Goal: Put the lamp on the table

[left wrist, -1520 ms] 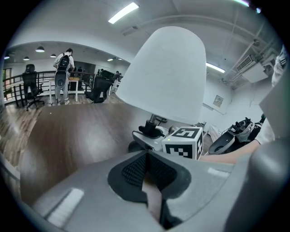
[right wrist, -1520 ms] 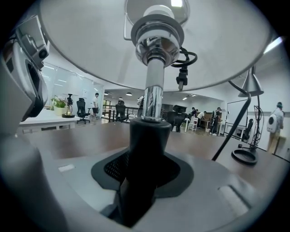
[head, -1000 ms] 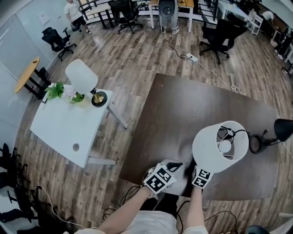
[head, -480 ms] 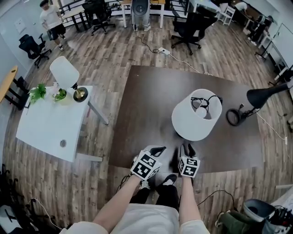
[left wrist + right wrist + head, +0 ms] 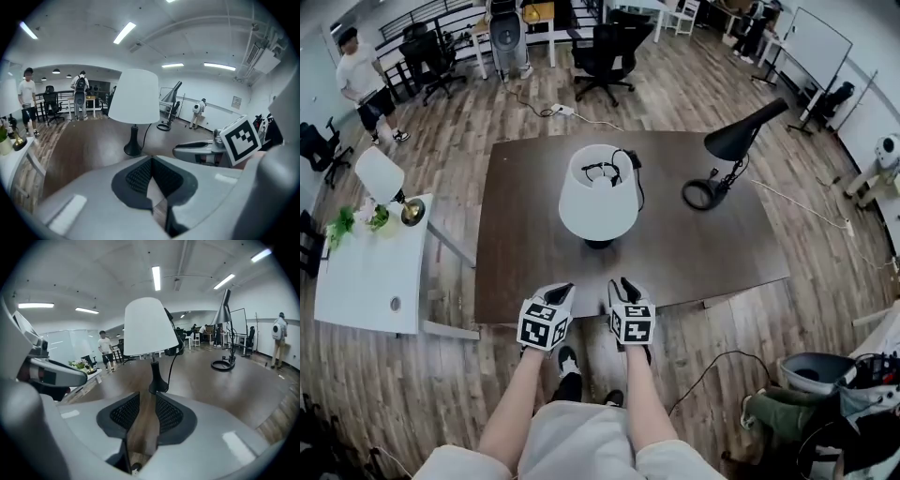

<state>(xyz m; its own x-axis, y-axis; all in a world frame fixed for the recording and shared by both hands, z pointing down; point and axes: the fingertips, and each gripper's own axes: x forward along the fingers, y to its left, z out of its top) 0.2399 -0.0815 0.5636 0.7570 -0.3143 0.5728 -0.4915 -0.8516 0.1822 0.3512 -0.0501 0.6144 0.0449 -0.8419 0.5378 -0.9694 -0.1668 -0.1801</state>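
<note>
The lamp (image 5: 598, 192), with a white shade and a black stem and base, stands upright in the middle of the dark brown table (image 5: 525, 234), its black cord trailing behind it. Both grippers hover side by side over the table's front edge, well short of the lamp. My left gripper (image 5: 561, 292) has its pads meeting at the tips with nothing held. My right gripper (image 5: 625, 283) is open by a narrow gap and holds nothing. The lamp (image 5: 136, 96) is ahead of the left gripper (image 5: 152, 161), and the lamp (image 5: 150, 326) is straight ahead of the right gripper (image 5: 143, 413).
A black desk lamp (image 5: 731, 150) stands at the table's back right. A white table (image 5: 366, 272) with a small lamp (image 5: 380, 175) and plants is at the left. A person (image 5: 361, 80) and office chairs (image 5: 605, 47) are farther back. A bin (image 5: 816, 375) sits at the lower right.
The lamp was tilted close to my right gripper; now it stands upright on the table, free of it. Both grippers have drawn back to the table's front edge.
</note>
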